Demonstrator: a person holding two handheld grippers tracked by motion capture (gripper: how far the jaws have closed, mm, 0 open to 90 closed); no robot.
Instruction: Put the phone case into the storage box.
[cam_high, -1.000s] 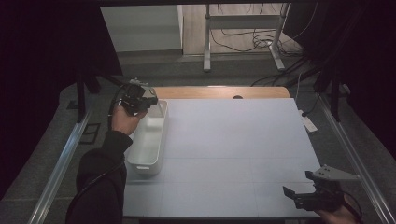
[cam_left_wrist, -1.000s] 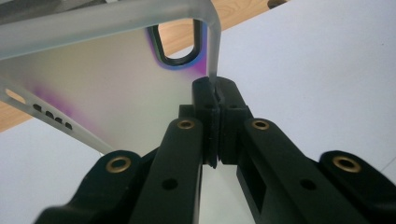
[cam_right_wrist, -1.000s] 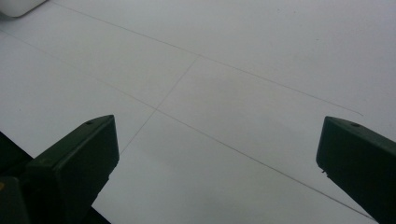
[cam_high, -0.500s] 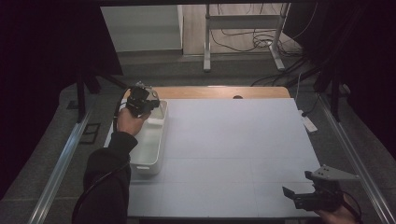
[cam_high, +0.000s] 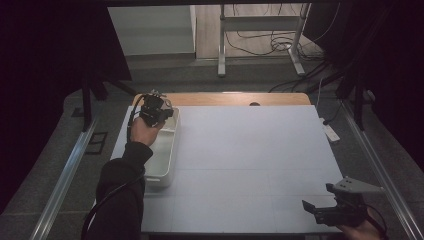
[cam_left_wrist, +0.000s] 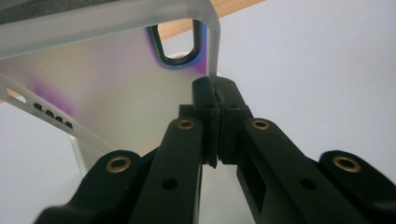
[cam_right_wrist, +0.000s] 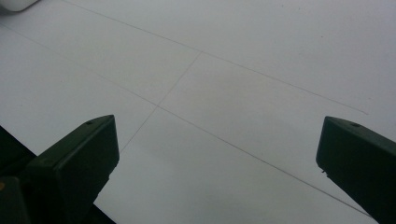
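The left gripper (cam_high: 159, 113) sits at the far end of the white bin (cam_high: 162, 155), which lies along the left edge of the desk (cam_high: 260, 160). In the left gripper view its jaws are pressed together on the bin's thin translucent rim (cam_left_wrist: 212, 51), right at a rounded corner beside the handle cut-out (cam_left_wrist: 180, 44). Pinching the wall at a corner makes sense: the plastic is stiffest there, and a grip near the handle gives a firm purchase for dragging or tipping the bin without the jaws slipping off the smooth lip. The hand (cam_high: 142, 131) reaches over the bin's length, so the forearm lies above the open tub and the pull would come toward the person or sideways onto the desk's middle.

The right gripper (cam_high: 330, 210) rests low at the near right corner of the desk, well apart from the bin. Its jaws (cam_right_wrist: 70, 158) are spread wide with nothing between them; below lies bare desk with faint seam lines. It seems parked out of the way, leaving the wide middle of the desk free for the bin, yet ready to take the bin's other end if a second grip is needed.

The bin looks level and appears empty as far as the high view tells.
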